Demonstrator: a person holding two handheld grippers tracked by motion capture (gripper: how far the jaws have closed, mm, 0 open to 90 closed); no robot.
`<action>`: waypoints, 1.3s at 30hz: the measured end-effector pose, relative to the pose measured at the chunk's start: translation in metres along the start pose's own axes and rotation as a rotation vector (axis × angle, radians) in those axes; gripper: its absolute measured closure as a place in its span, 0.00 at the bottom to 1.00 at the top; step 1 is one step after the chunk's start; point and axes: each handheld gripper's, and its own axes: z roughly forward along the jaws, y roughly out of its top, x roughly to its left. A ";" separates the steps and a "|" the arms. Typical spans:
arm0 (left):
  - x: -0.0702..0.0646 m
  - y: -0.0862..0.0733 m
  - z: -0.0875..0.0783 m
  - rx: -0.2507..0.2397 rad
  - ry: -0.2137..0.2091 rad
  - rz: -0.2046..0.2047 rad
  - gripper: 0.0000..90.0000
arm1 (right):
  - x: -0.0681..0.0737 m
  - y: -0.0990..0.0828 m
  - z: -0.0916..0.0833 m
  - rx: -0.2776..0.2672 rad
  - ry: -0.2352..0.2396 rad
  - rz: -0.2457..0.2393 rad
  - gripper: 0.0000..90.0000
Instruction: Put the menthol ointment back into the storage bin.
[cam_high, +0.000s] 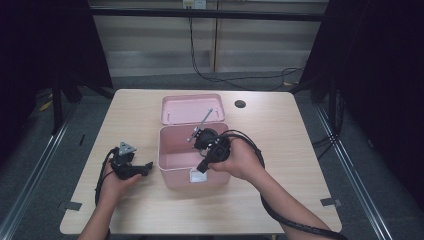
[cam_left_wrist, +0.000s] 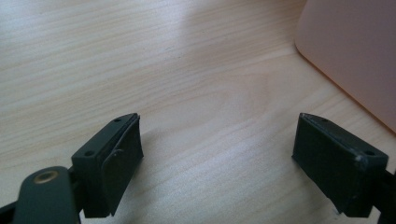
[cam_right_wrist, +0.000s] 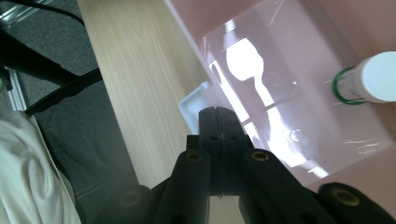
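Pink bin (cam_high: 170, 150) at frame centre, its lid (cam_high: 192, 108) lying just behind on the surface (cam_high: 280, 150).
Inside, seen at upper right of the right gripper view: 1 white-capped bottle (cam_right_wrist: 369, 79). Right gripper (cam_high: 201, 169) over the bin, pressed together, holding nothing; left gripper (cam_high: 149, 167) spread apart beside it.

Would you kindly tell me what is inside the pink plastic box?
A white-capped bottle with a green band lies on the pink plastic box floor. The right hand-held gripper, shut, hides part of the interior.

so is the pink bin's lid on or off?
Off. The pink bin stands open-topped; its lid lies flat on the table just behind it. The right gripper, shut, is above the bin.
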 end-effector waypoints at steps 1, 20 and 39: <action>0.000 0.000 0.000 0.000 0.000 0.000 0.17 | 0.001 -0.001 0.001 -0.001 0.002 -0.007 1.00; 0.000 0.000 0.000 -0.001 0.001 -0.001 0.17 | 0.005 -0.006 0.023 0.038 0.017 -0.042 1.00; 0.000 0.000 0.000 0.001 -0.001 -0.002 0.17 | 0.005 -0.010 0.025 0.023 0.029 -0.046 1.00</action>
